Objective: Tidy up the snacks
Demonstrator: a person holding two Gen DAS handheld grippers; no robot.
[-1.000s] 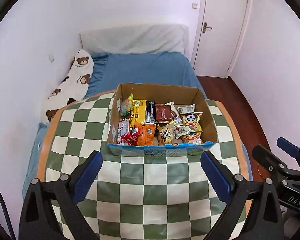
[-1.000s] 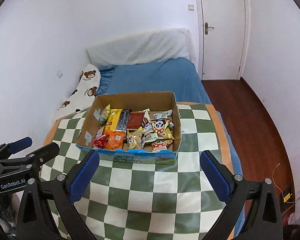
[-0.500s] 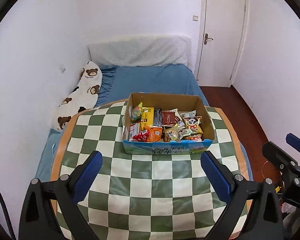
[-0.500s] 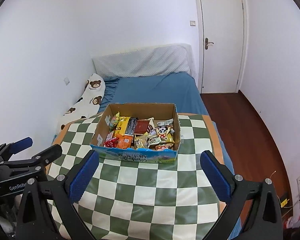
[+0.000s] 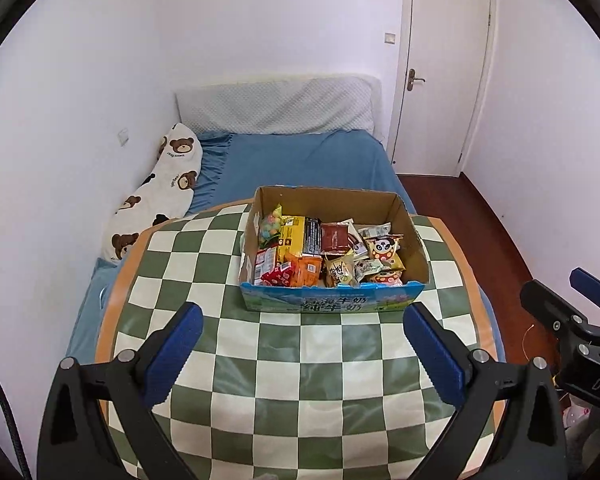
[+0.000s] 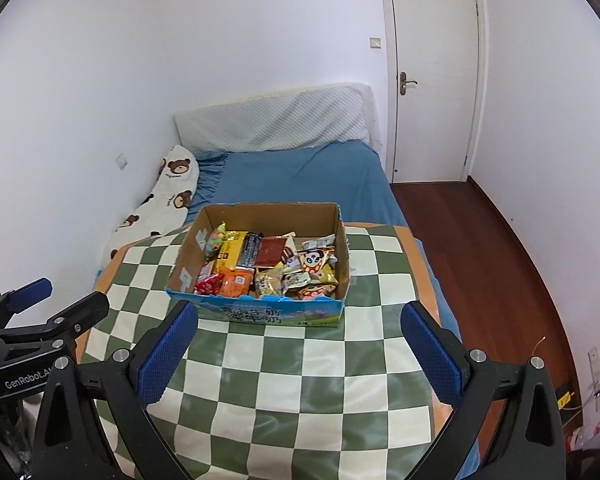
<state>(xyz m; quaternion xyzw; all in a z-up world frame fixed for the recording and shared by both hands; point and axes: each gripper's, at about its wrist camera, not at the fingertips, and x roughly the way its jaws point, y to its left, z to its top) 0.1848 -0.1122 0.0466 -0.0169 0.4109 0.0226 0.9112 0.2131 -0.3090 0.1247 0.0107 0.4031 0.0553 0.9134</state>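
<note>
Both tongs, left gripper [image 5: 300, 344] and right gripper [image 6: 299, 340], spread wide and empty, held back over checked tablecloth [image 5: 284, 380], presumably since snacks [image 5: 328, 252] sit packed in cardboard box [image 5: 414, 248].

Left hand-held gripper [image 5: 302, 348]: jaws spread wide, blue pads [image 5: 172, 354] facing inward, nothing between them. Right hand-held gripper [image 6: 298, 346]: likewise spread wide and empty. Both are held level, side by side, and each appears at the edge of the other's view.
</note>
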